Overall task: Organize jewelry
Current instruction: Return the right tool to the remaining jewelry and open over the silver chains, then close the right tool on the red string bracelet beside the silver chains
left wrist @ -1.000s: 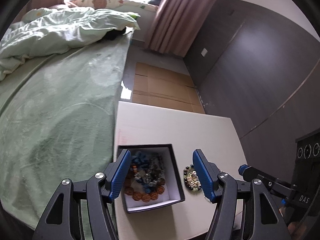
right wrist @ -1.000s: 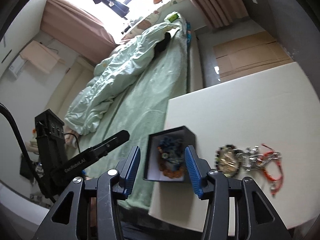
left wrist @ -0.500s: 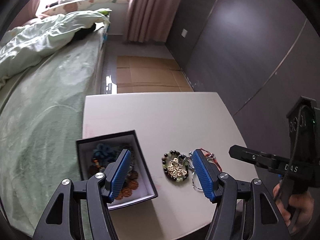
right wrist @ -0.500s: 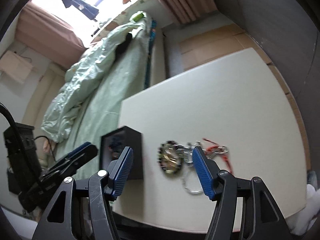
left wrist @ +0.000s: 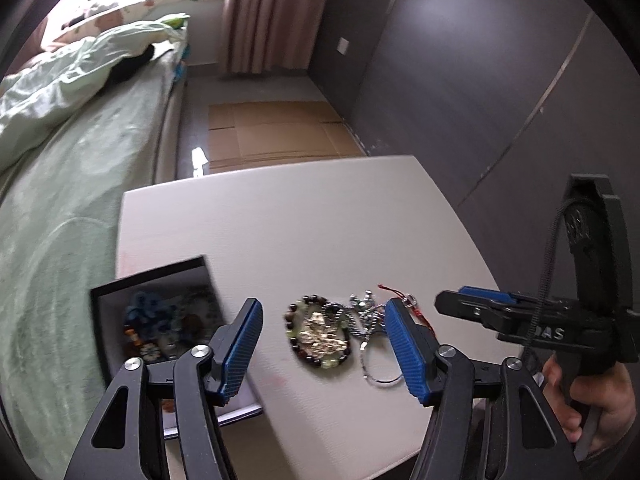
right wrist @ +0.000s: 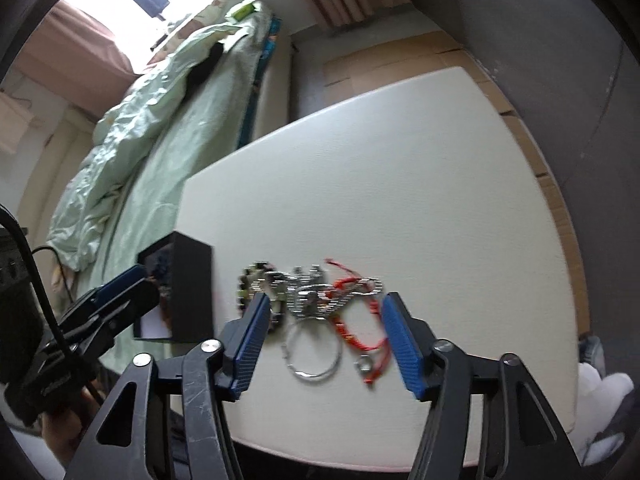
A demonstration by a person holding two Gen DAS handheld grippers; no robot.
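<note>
A black jewelry box (left wrist: 120,300) with a white inside holds several beaded bracelets at the table's left front; it also shows in the right wrist view (right wrist: 192,280). A loose pile lies to its right: a dark and green beaded bracelet (left wrist: 318,338) (right wrist: 256,284), a silver chain (left wrist: 362,316) (right wrist: 316,296), a thin silver ring (right wrist: 314,354) and a red cord bracelet (right wrist: 360,332). My left gripper (left wrist: 322,344) is open above the beaded bracelet. My right gripper (right wrist: 326,344) is open above the silver chain and red cord.
The white table (left wrist: 300,220) stands beside a bed with green bedding (left wrist: 60,160) on the left. A dark wall (left wrist: 480,80) is on the right. Flattened cardboard (left wrist: 276,132) lies on the floor beyond the table.
Both grippers have swung right, from over the box to over the loose pile. The right gripper has opened wider. Nothing has been taken hold of.
</note>
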